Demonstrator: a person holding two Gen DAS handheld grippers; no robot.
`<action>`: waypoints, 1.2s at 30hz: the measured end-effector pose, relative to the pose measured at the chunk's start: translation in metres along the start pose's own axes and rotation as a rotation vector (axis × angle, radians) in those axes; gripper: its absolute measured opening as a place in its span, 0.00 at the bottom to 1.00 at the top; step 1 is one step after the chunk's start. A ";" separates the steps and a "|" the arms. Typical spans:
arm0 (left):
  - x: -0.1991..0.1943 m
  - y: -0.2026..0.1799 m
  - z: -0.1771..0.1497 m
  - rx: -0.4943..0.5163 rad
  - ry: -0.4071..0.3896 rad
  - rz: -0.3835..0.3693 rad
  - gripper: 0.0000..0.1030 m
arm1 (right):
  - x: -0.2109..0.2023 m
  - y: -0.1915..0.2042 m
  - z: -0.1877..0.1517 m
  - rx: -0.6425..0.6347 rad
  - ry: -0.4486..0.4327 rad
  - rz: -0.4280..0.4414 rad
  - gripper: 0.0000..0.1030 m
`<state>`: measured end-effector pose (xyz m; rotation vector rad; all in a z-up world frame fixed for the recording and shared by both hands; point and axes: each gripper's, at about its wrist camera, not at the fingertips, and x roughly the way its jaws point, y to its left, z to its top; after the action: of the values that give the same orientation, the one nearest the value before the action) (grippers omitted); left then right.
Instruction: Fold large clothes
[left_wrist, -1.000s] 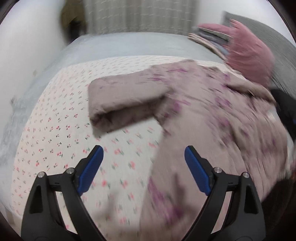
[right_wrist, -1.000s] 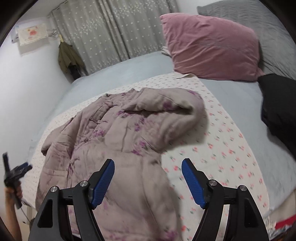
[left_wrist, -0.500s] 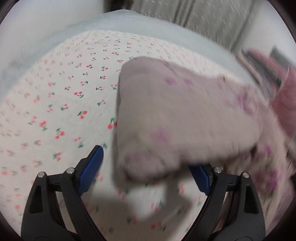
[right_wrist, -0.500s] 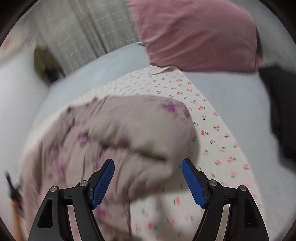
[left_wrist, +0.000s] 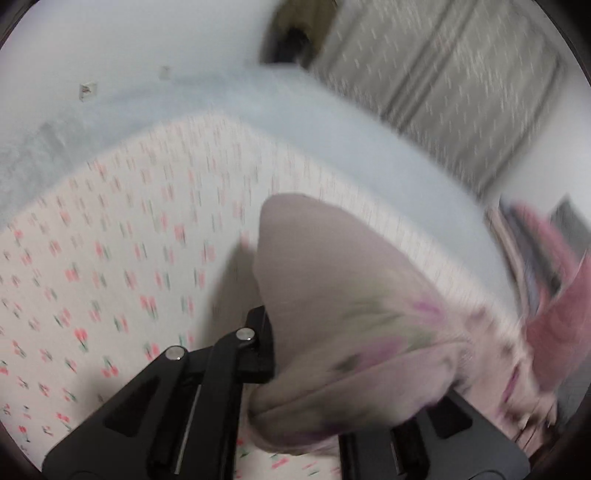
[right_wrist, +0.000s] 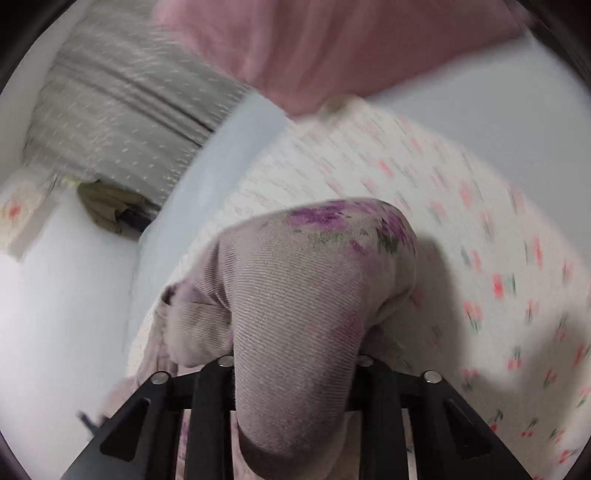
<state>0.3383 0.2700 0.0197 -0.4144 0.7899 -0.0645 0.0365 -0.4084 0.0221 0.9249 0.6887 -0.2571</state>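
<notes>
A padded mauve jacket with purple flowers lies on the cherry-print sheet (left_wrist: 110, 277). One sleeve end (left_wrist: 332, 280) bulges up between the jaws of my left gripper (left_wrist: 332, 373), which is closing shut on it; only the left black finger (left_wrist: 258, 343) shows. In the right wrist view the other sleeve (right_wrist: 314, 280) is bunched between the jaws of my right gripper (right_wrist: 295, 369), which are closing and pressing on the fabric. The blue pads of both grippers are hidden by cloth. The rest of the jacket (right_wrist: 155, 354) trails off to the lower left.
The cherry-print sheet (right_wrist: 498, 258) covers a pale blue bedspread (left_wrist: 351, 133). A pink pillow (right_wrist: 332, 48) lies at the bed's head, beyond the right sleeve. Grey curtains (right_wrist: 122, 110) and a white wall stand behind the bed. A dark garment (right_wrist: 107, 206) hangs by the curtain.
Both grippers have moved in over the sleeve ends and rolled. Their jaws, wide apart before, have now closed on the sleeves.
</notes>
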 end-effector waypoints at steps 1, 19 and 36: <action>-0.013 0.000 0.014 -0.016 -0.047 -0.011 0.08 | -0.014 0.024 0.008 -0.075 -0.064 0.005 0.23; 0.013 0.120 -0.040 0.159 0.016 0.371 0.65 | 0.025 -0.046 -0.009 0.000 -0.137 -0.217 0.77; 0.007 -0.017 -0.069 0.922 -0.110 0.365 0.63 | -0.019 0.080 -0.049 -0.390 -0.156 -0.234 0.77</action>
<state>0.2969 0.2295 -0.0220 0.5941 0.6385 -0.0575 0.0398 -0.3231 0.0656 0.4475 0.6726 -0.3823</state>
